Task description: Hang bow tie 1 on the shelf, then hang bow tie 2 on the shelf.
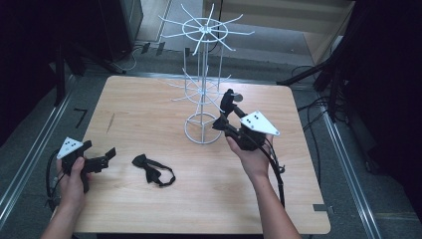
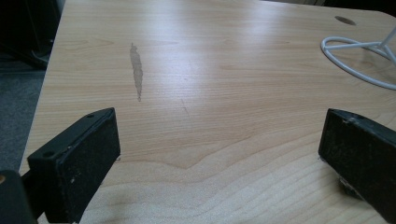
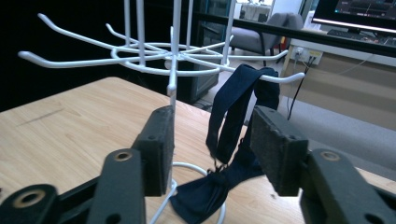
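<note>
A: What's the biggest thing there?

B: The wooden surface [image 1: 149,104], bare but for a dull streak in the left half. On it stands a white wire rack [image 1: 204,74] with two tiers of hooks and a ring base.

A: Any brands or writing?

B: None that I can read on the rack, the claws or the ties. A screen sits far back in the right gripper view, too small to make out.

A: And the dark bow tie?

B: One bow tie [image 3: 233,140] hangs by its strap from a hook on the lower tier, with the bow dangling low over the ring base. The right claw [image 3: 212,149] is released: its jaws stand apart on either side of the strap, and I see no pad pressing on it.

A: Is there another?

B: Yes, a second bow tie [image 1: 154,170] lies flat on the surface, near the front, between the two hands.

A: The left claw?

B: The left claw [image 2: 219,154] rests low at the surface's left edge, jaws wide and nothing between them, just beside that second tie.
</note>
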Available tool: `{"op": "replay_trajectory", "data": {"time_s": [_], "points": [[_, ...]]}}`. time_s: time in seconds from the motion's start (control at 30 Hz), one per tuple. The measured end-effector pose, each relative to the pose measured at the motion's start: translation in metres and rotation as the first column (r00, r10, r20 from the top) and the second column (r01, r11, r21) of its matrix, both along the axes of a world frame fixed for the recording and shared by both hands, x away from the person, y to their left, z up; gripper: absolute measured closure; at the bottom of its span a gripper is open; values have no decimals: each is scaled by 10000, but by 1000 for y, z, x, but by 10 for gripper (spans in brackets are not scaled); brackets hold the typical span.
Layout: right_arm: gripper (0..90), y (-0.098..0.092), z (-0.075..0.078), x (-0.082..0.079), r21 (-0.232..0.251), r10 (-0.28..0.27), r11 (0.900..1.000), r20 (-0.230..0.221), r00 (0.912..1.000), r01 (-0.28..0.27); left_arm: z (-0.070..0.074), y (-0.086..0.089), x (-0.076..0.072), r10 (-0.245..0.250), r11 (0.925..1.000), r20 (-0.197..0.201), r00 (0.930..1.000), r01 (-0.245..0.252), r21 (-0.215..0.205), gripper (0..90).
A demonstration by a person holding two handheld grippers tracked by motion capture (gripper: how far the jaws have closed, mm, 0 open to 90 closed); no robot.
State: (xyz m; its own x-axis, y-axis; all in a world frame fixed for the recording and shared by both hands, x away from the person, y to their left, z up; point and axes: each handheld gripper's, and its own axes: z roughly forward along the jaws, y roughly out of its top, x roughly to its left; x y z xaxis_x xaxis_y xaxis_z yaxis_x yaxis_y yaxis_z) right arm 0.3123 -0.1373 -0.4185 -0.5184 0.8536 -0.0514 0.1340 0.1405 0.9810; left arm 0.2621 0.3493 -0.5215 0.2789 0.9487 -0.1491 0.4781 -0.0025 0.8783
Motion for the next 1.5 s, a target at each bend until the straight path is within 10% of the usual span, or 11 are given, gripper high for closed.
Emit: {"op": "replay_trajectory", "data": {"time_s": [1.03,1.5], "points": [[428,30,-30,-59,508,1240,9914,-624,9903,-1209,0,-4,-3,-44,9991,-6,10000,44,429,0],[482,74,-58,-66,170,2238,9745,-1572,9619,-2239,0,-4,-3,-45,9990,-10,10000,46,438,0]]}}
